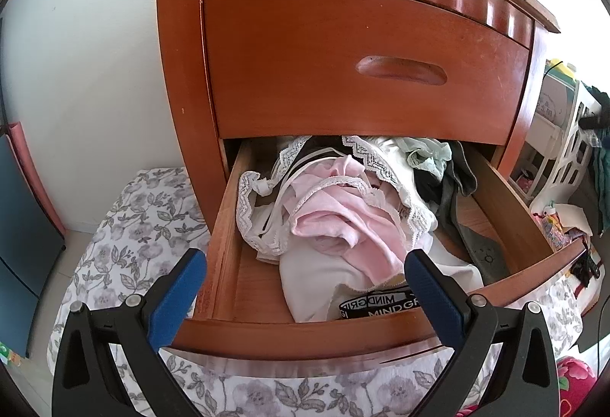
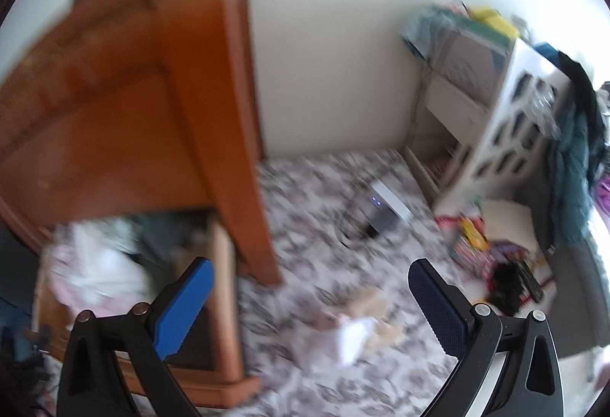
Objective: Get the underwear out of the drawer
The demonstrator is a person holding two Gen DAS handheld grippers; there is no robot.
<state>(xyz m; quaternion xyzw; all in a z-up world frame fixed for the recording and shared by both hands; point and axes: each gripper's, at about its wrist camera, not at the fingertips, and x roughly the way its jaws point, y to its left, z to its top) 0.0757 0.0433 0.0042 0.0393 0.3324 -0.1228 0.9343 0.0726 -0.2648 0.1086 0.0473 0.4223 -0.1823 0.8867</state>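
Note:
In the left wrist view, a wooden nightstand (image 1: 305,55) has its lower drawer (image 1: 305,335) pulled out. The drawer holds a heap of underwear: a pink piece (image 1: 343,222) on top, white lace-trimmed pieces (image 1: 251,218), a white garment (image 1: 316,283), a black waistband (image 1: 377,304) with lettering, and a dark piece (image 1: 453,184). My left gripper (image 1: 305,297) hovers open just in front of the drawer's front edge, holding nothing. The right wrist view is blurred; my right gripper (image 2: 310,306) is open and empty beside the nightstand (image 2: 133,93), over the floral sheet (image 2: 343,264). A small white cloth (image 2: 354,337) lies on the sheet.
The upper drawer (image 1: 362,66) is shut. Floral sheet (image 1: 133,226) lies under and around the nightstand. A white shelf unit (image 2: 507,119) with hanging clothes stands at the right wall. A small white and grey device (image 2: 385,211) and a pile of toys (image 2: 495,260) sit on the sheet.

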